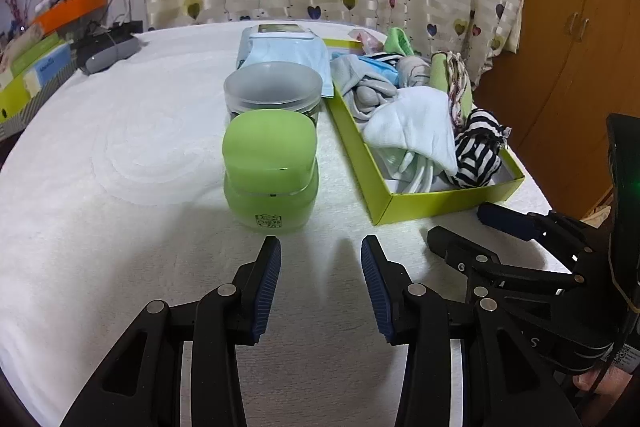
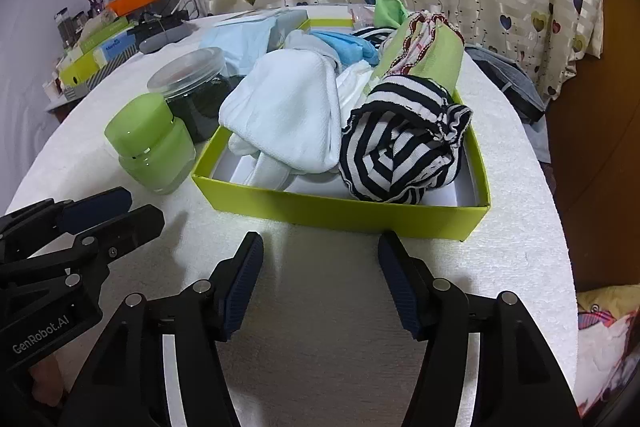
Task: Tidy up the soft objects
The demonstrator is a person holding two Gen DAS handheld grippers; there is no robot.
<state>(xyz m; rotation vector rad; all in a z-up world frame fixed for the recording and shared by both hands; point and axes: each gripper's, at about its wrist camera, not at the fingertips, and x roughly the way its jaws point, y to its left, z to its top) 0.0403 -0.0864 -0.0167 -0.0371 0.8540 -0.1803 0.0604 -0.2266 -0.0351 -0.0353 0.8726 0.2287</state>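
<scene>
A lime-green open box [image 2: 336,205] [image 1: 404,205] sits on the white towel-covered table. It holds soft clothes: a black-and-white striped piece [image 2: 400,147] [image 1: 478,147] at the near end, a white cloth [image 2: 288,111] [image 1: 416,125] beside it, with grey, blue and green pieces behind. My left gripper [image 1: 320,247] is open and empty, just in front of a green jar [image 1: 270,167]. My right gripper [image 2: 320,243] is open and empty, close before the box's near wall. Each gripper shows in the other's view, the right one [image 1: 460,227] and the left one [image 2: 140,205].
A green jar [image 2: 150,143] and a clear-lidded jar [image 2: 188,75] [image 1: 274,89] stand left of the box. A light blue packet [image 1: 280,47] lies behind them. Boxes and an orange tray [image 1: 72,9] clutter the far left. A curtain hangs behind; a wooden cabinet [image 1: 580,47] stands right.
</scene>
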